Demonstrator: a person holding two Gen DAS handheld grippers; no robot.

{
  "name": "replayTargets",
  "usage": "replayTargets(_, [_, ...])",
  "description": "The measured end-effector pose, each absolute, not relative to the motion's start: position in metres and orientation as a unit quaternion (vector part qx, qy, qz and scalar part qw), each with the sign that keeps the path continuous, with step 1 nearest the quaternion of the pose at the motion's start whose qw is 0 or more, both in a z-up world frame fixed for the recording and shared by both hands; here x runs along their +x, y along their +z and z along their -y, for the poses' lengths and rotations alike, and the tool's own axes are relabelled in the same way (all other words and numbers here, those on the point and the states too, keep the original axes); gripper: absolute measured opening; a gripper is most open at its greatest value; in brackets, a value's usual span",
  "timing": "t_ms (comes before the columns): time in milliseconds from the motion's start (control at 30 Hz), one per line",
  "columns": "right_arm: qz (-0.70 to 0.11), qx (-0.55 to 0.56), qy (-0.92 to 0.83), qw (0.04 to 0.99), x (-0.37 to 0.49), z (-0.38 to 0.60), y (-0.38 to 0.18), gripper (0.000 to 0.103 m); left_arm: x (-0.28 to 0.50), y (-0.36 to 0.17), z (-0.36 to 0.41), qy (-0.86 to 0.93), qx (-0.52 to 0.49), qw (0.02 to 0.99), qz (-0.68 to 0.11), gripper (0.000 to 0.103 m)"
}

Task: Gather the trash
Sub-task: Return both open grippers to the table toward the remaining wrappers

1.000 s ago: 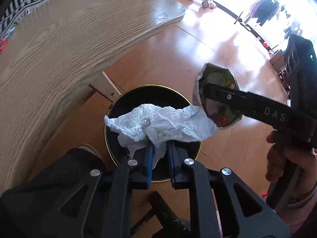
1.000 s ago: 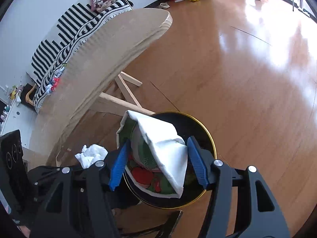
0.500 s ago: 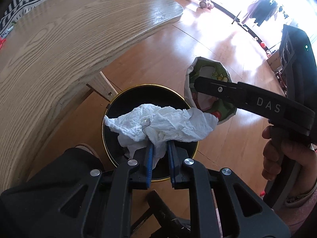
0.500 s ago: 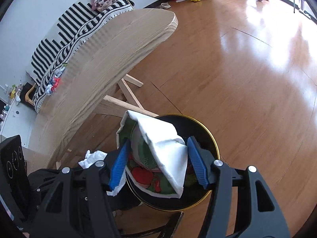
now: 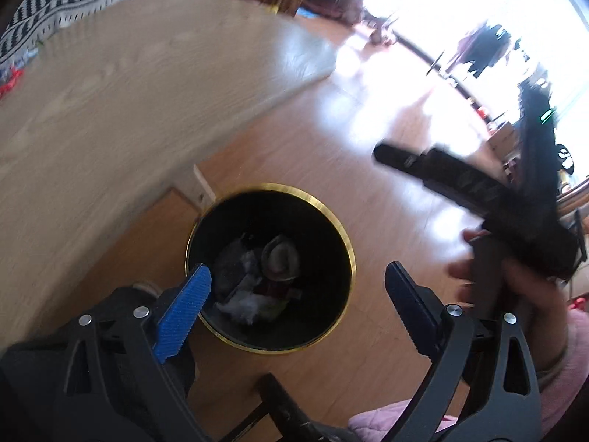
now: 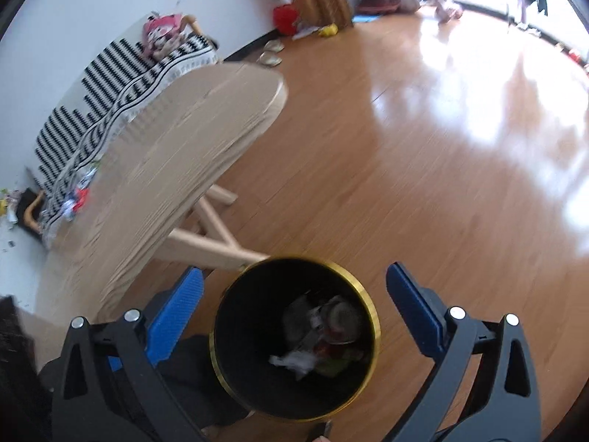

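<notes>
A black trash bin with a gold rim [image 5: 351,254] [image 6: 371,316] stands on the wooden floor beside the table. Crumpled white tissue [image 5: 243,304] [image 6: 294,361] and a printed wrapper [image 5: 279,258] [image 6: 337,318] lie at its bottom with other trash. My left gripper [image 5: 296,304] hovers above the bin, its jaws opening wide with nothing between them. Over the bin too, my right gripper [image 6: 294,307] has jaws opening wide, also empty. In the left wrist view the right gripper's black body [image 5: 478,191] shows blurred at the right, held by a hand [image 5: 515,294].
A light wooden table [image 5: 129,92] [image 6: 165,169] with angled legs [image 6: 213,235] stands just left of the bin. A striped black-and-white sofa [image 6: 110,88] lies behind it. Bright wooden floor [image 6: 441,165] stretches to the right. A pink sleeve [image 5: 405,412] sits at the bottom edge.
Both grippers opened wide. The white tissue left the left gripper and the printed wrapper left the right; both now lie in the bin. Both views lifted slightly.
</notes>
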State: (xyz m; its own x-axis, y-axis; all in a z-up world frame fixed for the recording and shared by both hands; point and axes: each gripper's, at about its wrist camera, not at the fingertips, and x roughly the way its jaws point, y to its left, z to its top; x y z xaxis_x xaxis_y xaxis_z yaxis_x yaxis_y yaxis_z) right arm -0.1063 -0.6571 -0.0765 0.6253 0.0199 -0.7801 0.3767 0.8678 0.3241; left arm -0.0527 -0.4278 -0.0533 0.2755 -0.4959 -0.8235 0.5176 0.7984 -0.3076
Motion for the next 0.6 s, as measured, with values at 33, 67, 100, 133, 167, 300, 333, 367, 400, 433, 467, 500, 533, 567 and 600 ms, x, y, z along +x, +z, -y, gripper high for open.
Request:
replayTargets(33, [-0.42, 0.231, -0.104, 0.871, -0.104, 0.657, -0.075, 0.096, -0.051, -0.043, 0.424, -0.314, 0.01, 0.808, -0.499, 0.094])
replayTargets(67, [-0.422, 0.224, -0.104, 0.873, -0.101, 0.655, -0.073, 0.096, -0.046, -0.029, 0.416, -0.307, 0.011, 0.821, -0.481, 0.097])
replayTargets(100, [-0.422, 0.214, -0.106, 0.875, -0.095, 0.652, -0.069, 0.096, -0.042, -0.019, 0.41, -0.298, 0.012, 0.832, -0.468, 0.097])
replayTargets(133, [-0.419, 0.212, -0.102, 0.877, -0.091, 0.65, -0.066, 0.096, -0.036, -0.009, 0.402, -0.285, 0.015, 0.844, -0.454, 0.097])
replayTargets(167, [-0.417, 0.213, -0.096, 0.878, -0.087, 0.646, -0.063, 0.096, -0.028, 0.003, 0.388, -0.26, 0.021, 0.859, -0.44, 0.097])
replayTargets(300, [-0.398, 0.192, -0.069, 0.894, -0.056, 0.617, -0.039, 0.096, 0.002, 0.017, 0.333, -0.176, 0.031, 0.891, -0.417, 0.097])
replayTargets(333, [-0.394, 0.186, -0.059, 0.898, -0.046, 0.607, -0.033, 0.096, 0.011, 0.016, 0.316, -0.154, 0.031, 0.894, -0.419, 0.097])
replayTargets(367, [-0.391, 0.183, -0.051, 0.9, -0.04, 0.599, -0.029, 0.096, 0.023, 0.012, 0.293, -0.129, 0.027, 0.894, -0.427, 0.097])
replayTargets(400, [-0.386, 0.178, -0.039, 0.904, -0.028, 0.586, -0.022, 0.096, 0.031, 0.009, 0.276, -0.111, 0.021, 0.893, -0.435, 0.097])
replayTargets(433, [-0.382, 0.174, -0.03, 0.907, -0.019, 0.576, -0.016, 0.096, 0.039, 0.004, 0.251, -0.088, 0.009, 0.892, -0.444, 0.097])
replayTargets(467, [-0.378, 0.169, -0.019, 0.91, -0.01, 0.565, -0.012, 0.096, 0.047, 0.0, 0.231, -0.067, -0.001, 0.891, -0.449, 0.097])
replayTargets(500, [-0.375, 0.159, -0.004, 0.913, 0.004, 0.548, -0.006, 0.096, 0.052, -0.003, 0.217, -0.052, -0.009, 0.89, -0.453, 0.097])
replayTargets(533, [-0.374, 0.149, 0.008, 0.915, 0.015, 0.534, -0.002, 0.096, 0.06, -0.005, 0.199, -0.033, -0.017, 0.888, -0.458, 0.097])
replayTargets(567, [-0.373, 0.141, 0.019, 0.917, 0.025, 0.523, 0.001, 0.096, 0.069, -0.011, 0.178, -0.011, -0.025, 0.885, -0.465, 0.097])
replayTargets(600, [-0.373, 0.124, 0.036, 0.919, 0.04, 0.503, 0.004, 0.096, 0.072, -0.014, 0.164, 0.0, -0.03, 0.883, -0.468, 0.097])
